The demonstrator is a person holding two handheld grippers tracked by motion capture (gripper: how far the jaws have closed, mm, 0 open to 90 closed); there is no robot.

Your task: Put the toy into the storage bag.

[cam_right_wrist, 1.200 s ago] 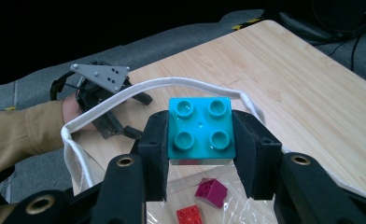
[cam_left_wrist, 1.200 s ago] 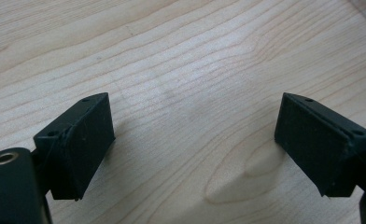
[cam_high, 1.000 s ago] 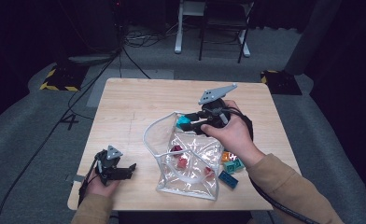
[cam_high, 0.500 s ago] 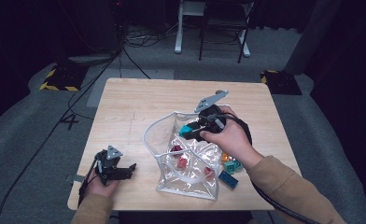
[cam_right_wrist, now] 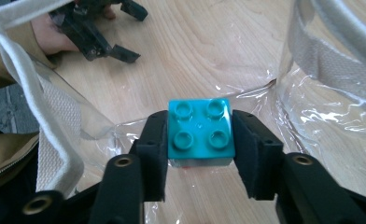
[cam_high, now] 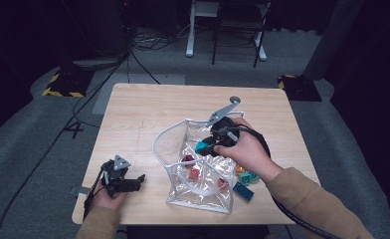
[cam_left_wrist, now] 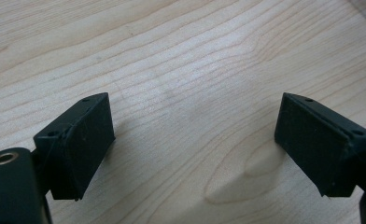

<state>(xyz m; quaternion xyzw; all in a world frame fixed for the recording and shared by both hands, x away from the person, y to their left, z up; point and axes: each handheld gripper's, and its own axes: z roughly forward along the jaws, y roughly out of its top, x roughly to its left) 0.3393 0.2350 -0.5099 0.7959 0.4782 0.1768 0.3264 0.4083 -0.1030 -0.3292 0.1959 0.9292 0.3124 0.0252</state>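
Note:
A clear plastic bag (cam_high: 203, 185) with a white rim stands open mid-table, with red bricks (cam_high: 195, 173) inside. My right gripper (cam_high: 202, 147) reaches into the bag's mouth, shut on a teal four-stud brick (cam_right_wrist: 200, 132) that sits between its jaws above the bag's clear wall (cam_right_wrist: 330, 112). My left gripper (cam_high: 133, 182) rests on the table near the front left edge, open, with bare wood between its fingers (cam_left_wrist: 78, 140). In the right gripper view the left gripper (cam_right_wrist: 107, 42) lies beyond the bag's rim (cam_right_wrist: 50, 107).
Loose bricks lie on the wooden table (cam_high: 148, 114) right of the bag: an orange one (cam_high: 240, 169), a teal one (cam_high: 247, 177) and a blue one (cam_high: 243, 191). Cables trail from both grippers off the table's front. A chair and floor cables stand beyond the far edge.
My right gripper has come down and to the left from above the bag's far edge into its mouth, carrying the teal brick. The left gripper has stayed still.

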